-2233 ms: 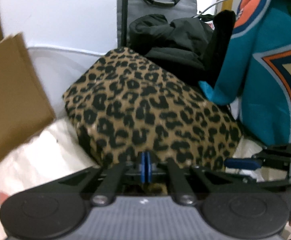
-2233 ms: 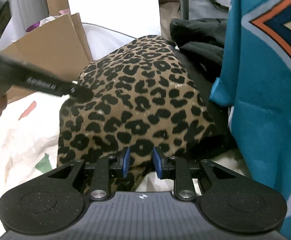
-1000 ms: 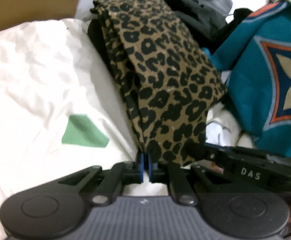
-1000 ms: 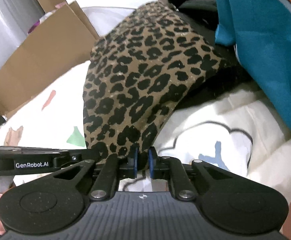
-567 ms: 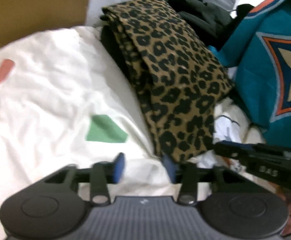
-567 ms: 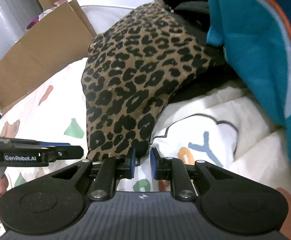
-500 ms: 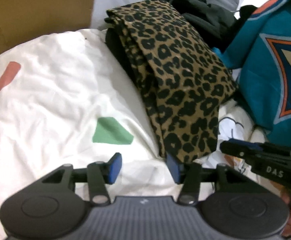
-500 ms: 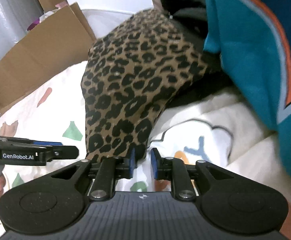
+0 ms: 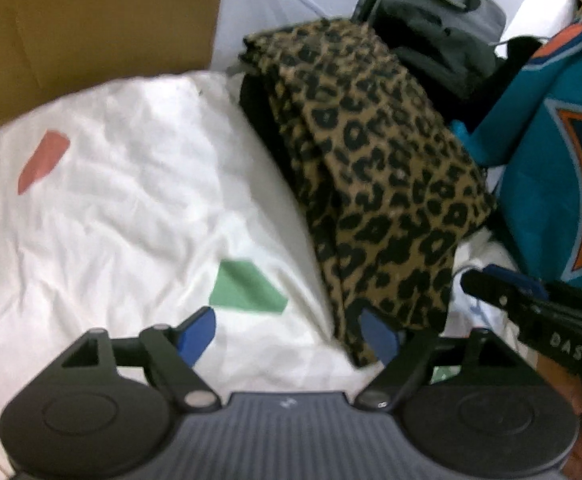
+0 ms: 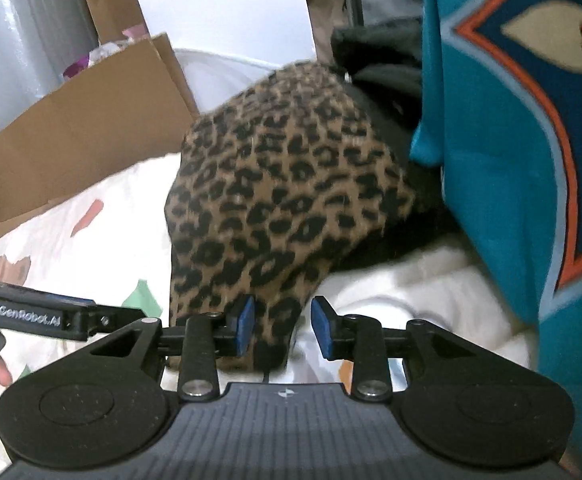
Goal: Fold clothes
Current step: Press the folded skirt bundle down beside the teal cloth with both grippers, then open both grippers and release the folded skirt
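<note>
leopard garment (image 9: pixel 375 184) lay folded, layers stacked, on bed sheet (image 9: pixel 123 208) beside teal cloth (image 9: pixel 551 168) | L gripper (image 9: pixel 287 338) spread wide, empty | R gripper (image 10: pixel 283 326) parted, straddling near hem, no pinch

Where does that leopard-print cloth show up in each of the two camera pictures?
Left wrist view: the leopard-print cloth runs from top centre down to the right fingertip.
Right wrist view: it fills the centre, its near corner between the open fingers.
Shared landmark: the teal jersey at the right edge.
</note>
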